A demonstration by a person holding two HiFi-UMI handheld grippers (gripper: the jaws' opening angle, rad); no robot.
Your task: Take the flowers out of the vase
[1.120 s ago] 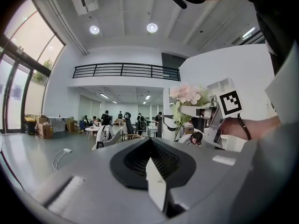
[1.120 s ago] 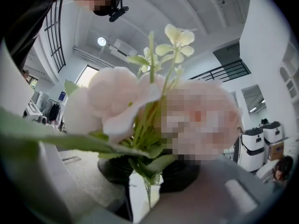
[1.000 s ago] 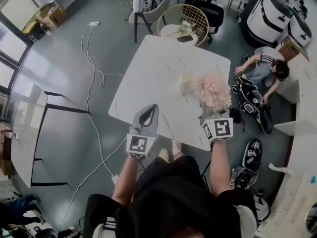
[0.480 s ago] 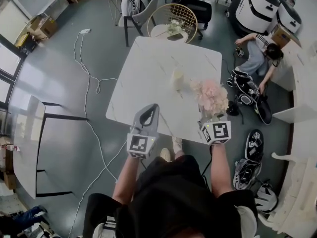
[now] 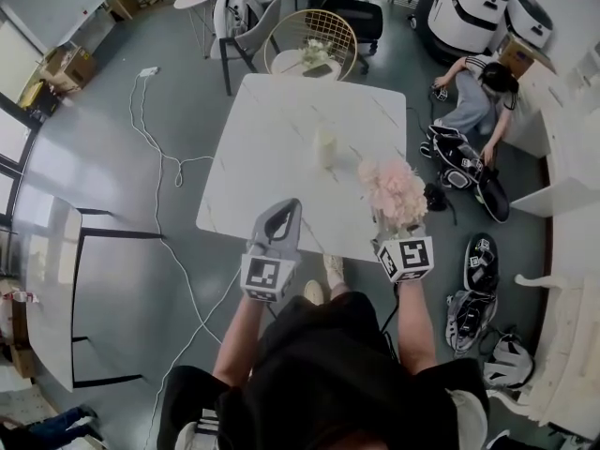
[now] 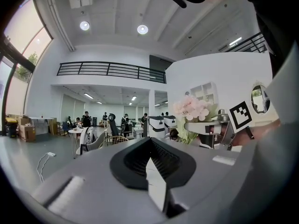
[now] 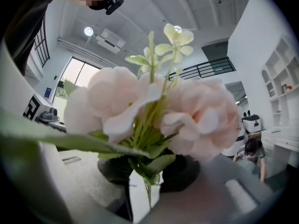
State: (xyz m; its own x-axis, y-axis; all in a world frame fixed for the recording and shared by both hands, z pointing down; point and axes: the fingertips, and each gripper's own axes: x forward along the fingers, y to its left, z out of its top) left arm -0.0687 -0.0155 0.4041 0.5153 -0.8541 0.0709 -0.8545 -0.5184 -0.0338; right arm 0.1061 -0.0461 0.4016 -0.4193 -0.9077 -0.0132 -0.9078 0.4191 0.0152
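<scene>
A bunch of pale pink flowers (image 5: 394, 190) with green leaves hangs over the near right part of the white marble table (image 5: 281, 148). My right gripper (image 5: 393, 227) is shut on its stems (image 7: 148, 192), and the blooms (image 7: 154, 111) fill the right gripper view. The small cream vase (image 5: 324, 146) stands upright and empty mid-table, apart from the flowers, up and to their left. My left gripper (image 5: 281, 212) hovers at the table's near edge, jaws together with nothing in them. The left gripper view shows its own jaw tips (image 6: 150, 141) and, to the right, the flowers (image 6: 194, 108).
A gold wire-back chair (image 5: 311, 40) stands at the table's far side. A person (image 5: 473, 92) sits on the floor at the right, near bags and shoes (image 5: 478, 270). A white cable (image 5: 159, 139) runs over the floor at the left.
The right gripper has carried the flowers away from the vase, toward me and lower. The gap between vase and blooms has widened. The left gripper has shifted a little.
</scene>
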